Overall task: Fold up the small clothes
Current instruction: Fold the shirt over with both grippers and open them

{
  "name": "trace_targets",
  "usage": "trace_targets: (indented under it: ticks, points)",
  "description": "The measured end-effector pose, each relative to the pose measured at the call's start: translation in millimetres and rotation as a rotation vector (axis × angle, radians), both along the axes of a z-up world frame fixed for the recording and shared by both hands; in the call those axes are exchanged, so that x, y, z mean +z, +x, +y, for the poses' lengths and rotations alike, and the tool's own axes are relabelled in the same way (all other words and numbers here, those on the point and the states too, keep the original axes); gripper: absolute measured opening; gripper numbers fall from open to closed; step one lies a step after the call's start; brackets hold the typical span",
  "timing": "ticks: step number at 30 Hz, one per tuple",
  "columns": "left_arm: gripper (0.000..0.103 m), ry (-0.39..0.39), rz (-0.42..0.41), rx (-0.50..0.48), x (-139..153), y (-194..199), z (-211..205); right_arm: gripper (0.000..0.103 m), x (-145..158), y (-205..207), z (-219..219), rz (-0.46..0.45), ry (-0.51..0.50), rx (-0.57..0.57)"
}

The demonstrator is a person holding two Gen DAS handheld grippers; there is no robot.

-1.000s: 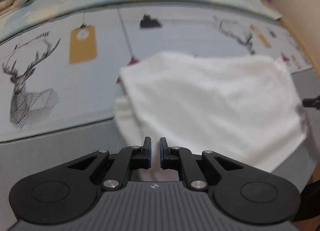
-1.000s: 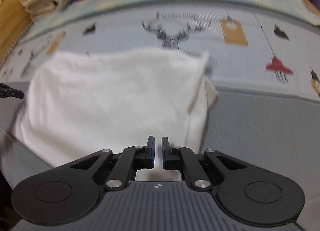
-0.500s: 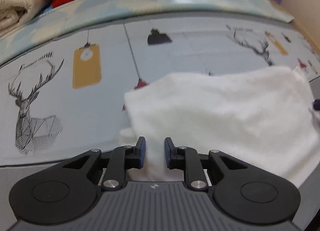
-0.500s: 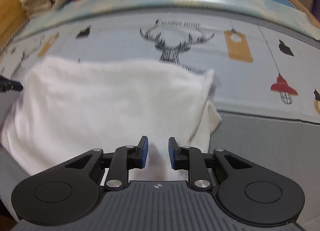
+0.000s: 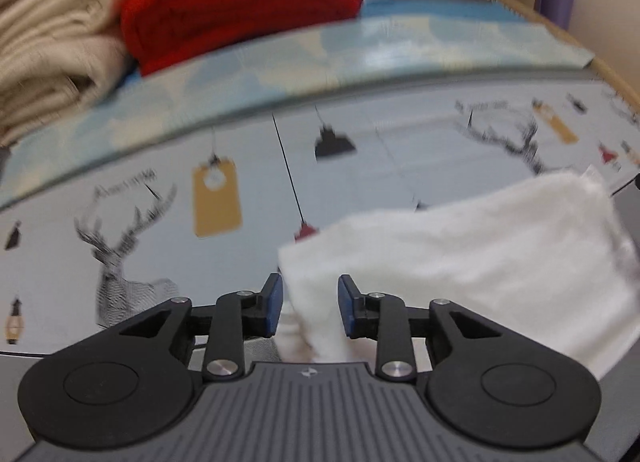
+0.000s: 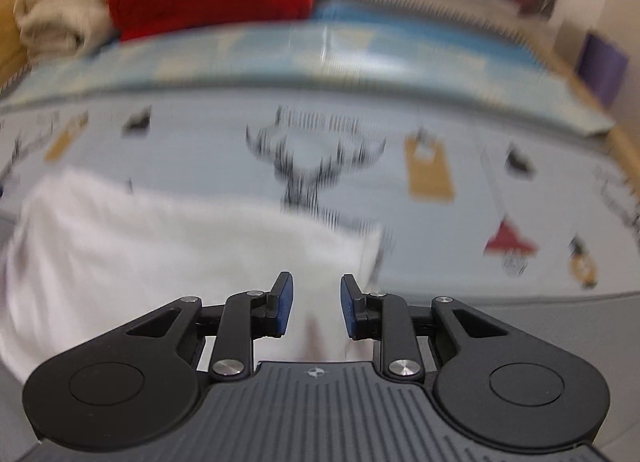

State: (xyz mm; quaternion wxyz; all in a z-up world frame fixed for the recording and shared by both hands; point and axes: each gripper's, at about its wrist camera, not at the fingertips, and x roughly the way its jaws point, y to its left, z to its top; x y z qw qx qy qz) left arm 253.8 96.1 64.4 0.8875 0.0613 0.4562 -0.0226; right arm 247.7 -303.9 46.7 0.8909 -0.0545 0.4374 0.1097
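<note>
White cloth (image 5: 460, 262) folded flat on deer-print mat (image 5: 140, 197), long axis spanning both grippers. Left gripper (image 5: 310, 310) at its left end, right gripper (image 6: 316, 312) at right end. Jaws just opened partway, gripping nothing; cloth corners lying between.

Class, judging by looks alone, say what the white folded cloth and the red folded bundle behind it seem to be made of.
White folded cloth: probably terry or fleece; matte, fuzzy nap, soft rounded edges. Red folded bundle: thick soft fabric, maybe fleece or knit; matte, bulging rounded fold. Blur leaves the weave unclear.
</note>
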Motion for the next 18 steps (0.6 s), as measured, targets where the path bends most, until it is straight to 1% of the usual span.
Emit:
trace_targets:
  ticks: [2, 3, 5, 7, 10, 12, 13, 15, 16, 17, 18]
  points:
    - [0.05, -0.029, -0.036, 0.014, 22.1, -15.6, 1.5, 0.031, 24.1, -7.8, 7.3, -0.063, 0.04, 0.0]
    - [0.053, -0.052, -0.062, 0.024, 34.8, -27.8, 2.0, 0.033, 35.8, -13.6, 11.7, -0.095, 0.055, 0.002]
    - [0.066, -0.074, -0.097, 0.032, 52.1, -47.5, 0.4, 0.036, 57.9, -31.0, 21.9, -0.159, 0.084, 0.009]
    - [0.07, -0.083, -0.124, 0.027, 63.0, -70.8, -4.2, 0.037, 72.8, -43.6, 28.1, -0.202, 0.132, 0.009]
    - [0.07, -0.093, -0.149, 0.011, 66.9, -99.7, -9.5, 0.037, 83.3, -66.3, 41.1, -0.222, 0.219, -0.006]
    - [0.07, -0.081, -0.178, 0.005, 60.6, -115.2, -10.0, 0.037, 82.9, -82.6, 54.4, -0.241, 0.24, -0.002]
    - [0.07, -0.059, -0.183, -0.004, 52.6, -121.3, -10.3, 0.037, 79.8, -91.5, 63.1, -0.257, 0.227, 0.004]
    - [0.067, -0.018, -0.142, -0.014, 30.9, -124.5, -6.1, 0.037, 72.8, -107.0, 81.2, -0.304, 0.156, 0.025]
    - [0.059, 0.01, -0.09, 0.001, 21.8, -121.8, -3.6, 0.037, 70.7, -114.1, 93.0, -0.334, 0.101, 0.048]
    - [0.055, 0.011, -0.065, 0.029, 18.0, -119.8, 1.0, 0.037, 70.0, -118.7, 101.4, -0.365, 0.06, 0.071]
    - [0.055, -0.018, -0.064, 0.053, 18.0, -118.1, 8.2, 0.037, 71.0, -125.4, 109.1, -0.393, 0.042, 0.084]
